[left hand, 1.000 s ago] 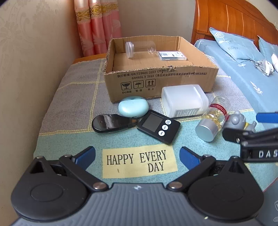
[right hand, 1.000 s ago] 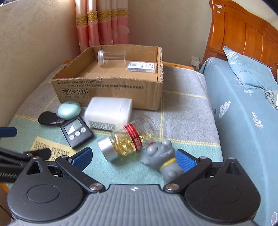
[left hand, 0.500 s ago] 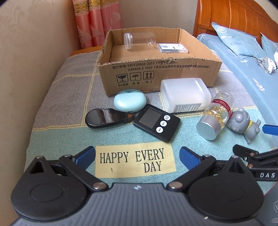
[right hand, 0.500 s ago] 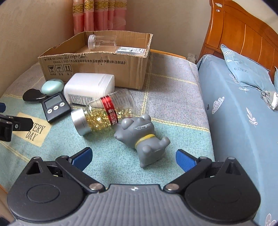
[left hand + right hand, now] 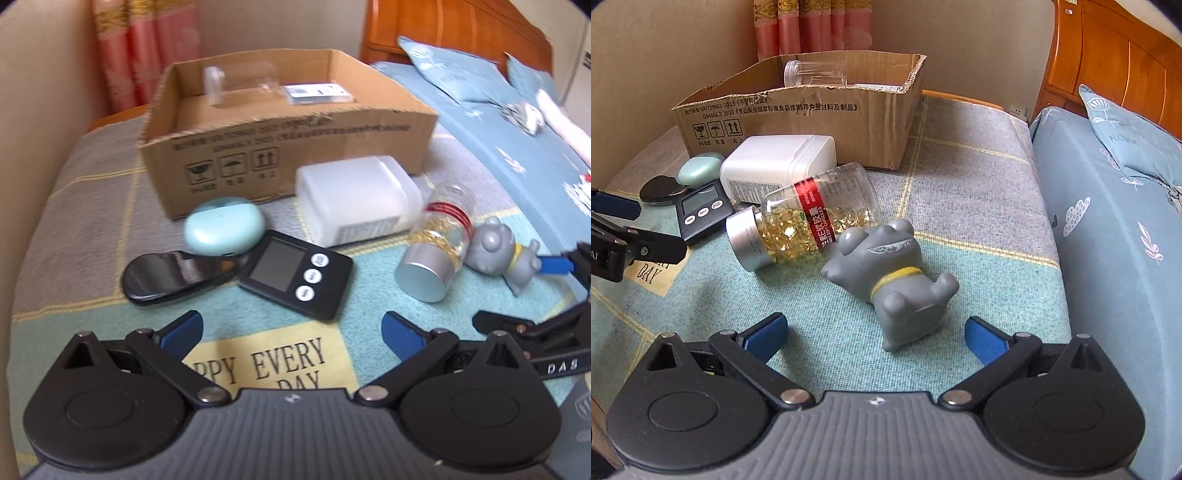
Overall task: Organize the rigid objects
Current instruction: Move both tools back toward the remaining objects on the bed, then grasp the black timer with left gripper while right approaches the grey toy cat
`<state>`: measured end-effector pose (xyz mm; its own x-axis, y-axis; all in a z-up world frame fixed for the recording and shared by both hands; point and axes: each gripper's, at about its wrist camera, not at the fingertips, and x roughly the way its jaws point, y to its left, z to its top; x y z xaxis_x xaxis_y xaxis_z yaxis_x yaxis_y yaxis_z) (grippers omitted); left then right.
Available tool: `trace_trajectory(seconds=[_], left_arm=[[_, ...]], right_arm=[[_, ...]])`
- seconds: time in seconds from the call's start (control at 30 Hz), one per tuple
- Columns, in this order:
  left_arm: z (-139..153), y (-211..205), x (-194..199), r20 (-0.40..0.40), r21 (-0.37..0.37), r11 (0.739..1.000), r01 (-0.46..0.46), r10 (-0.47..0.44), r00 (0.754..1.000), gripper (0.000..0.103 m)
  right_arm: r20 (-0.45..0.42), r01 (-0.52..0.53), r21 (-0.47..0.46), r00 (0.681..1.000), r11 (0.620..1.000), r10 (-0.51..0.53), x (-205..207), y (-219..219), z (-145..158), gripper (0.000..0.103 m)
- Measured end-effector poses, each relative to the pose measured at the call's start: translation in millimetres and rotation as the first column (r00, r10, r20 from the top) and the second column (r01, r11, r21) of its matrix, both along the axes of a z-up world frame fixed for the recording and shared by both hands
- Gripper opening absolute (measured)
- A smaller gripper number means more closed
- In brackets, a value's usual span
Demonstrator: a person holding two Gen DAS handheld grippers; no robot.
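Note:
A cardboard box (image 5: 295, 147) (image 5: 798, 122) holds a clear jar (image 5: 236, 79) and a flat packet (image 5: 317, 90). In front of it lie a mint case (image 5: 223, 230), a black oval object (image 5: 166, 271), a black timer (image 5: 295, 273), a white container (image 5: 354, 203), a capsule bottle (image 5: 805, 218) and a grey toy figure (image 5: 886, 266). My left gripper (image 5: 291, 332) is open, just short of the timer. My right gripper (image 5: 875, 336) is open, with the toy's lower end between its fingertips.
A checked cloth with a yellow "HAPPY EVERY DAY" patch (image 5: 273, 363) covers the table. A wall runs along the left. A bed with blue sheet (image 5: 1115, 229) and wooden headboard (image 5: 1115, 59) stands right of the table.
Both grippers have moved forward and lower. The left has closed in on the timer. The right has swung over to the grey toy. Both stay open.

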<state>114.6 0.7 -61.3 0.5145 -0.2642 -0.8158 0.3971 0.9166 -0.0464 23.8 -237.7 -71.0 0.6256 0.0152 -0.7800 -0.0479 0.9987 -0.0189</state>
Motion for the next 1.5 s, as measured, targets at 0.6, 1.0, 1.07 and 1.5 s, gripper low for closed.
trace_trajectory(seconds=[0.6,1.0,1.07,1.5], left_arm=[[-13.1,-23.8,34.2,-0.001,0.041,0.982,0.185,-0.185,0.983,0.102],[-12.5,-31.0,17.3,-0.022,0.032,0.960,0.277,-0.277,0.961,0.102],[-12.9,-30.3,20.2,-0.014,0.026,0.967,0.255,-0.254,0.967,0.100],[-6.3,-26.1,24.0,0.030,0.028,0.980,0.199,-0.200,0.979,0.069]], right_arm=[[0.015,-0.012,0.003,1.000,1.000,0.012,7.1,-9.6,0.0,0.103],[0.012,-0.011,0.001,1.000,1.000,0.011,8.3,-10.3,0.5,0.103],[0.012,-0.006,0.000,1.000,1.000,0.006,8.1,-9.9,0.6,0.103],[0.024,-0.023,0.000,0.999,1.000,0.023,0.3,-7.5,5.1,0.103]])
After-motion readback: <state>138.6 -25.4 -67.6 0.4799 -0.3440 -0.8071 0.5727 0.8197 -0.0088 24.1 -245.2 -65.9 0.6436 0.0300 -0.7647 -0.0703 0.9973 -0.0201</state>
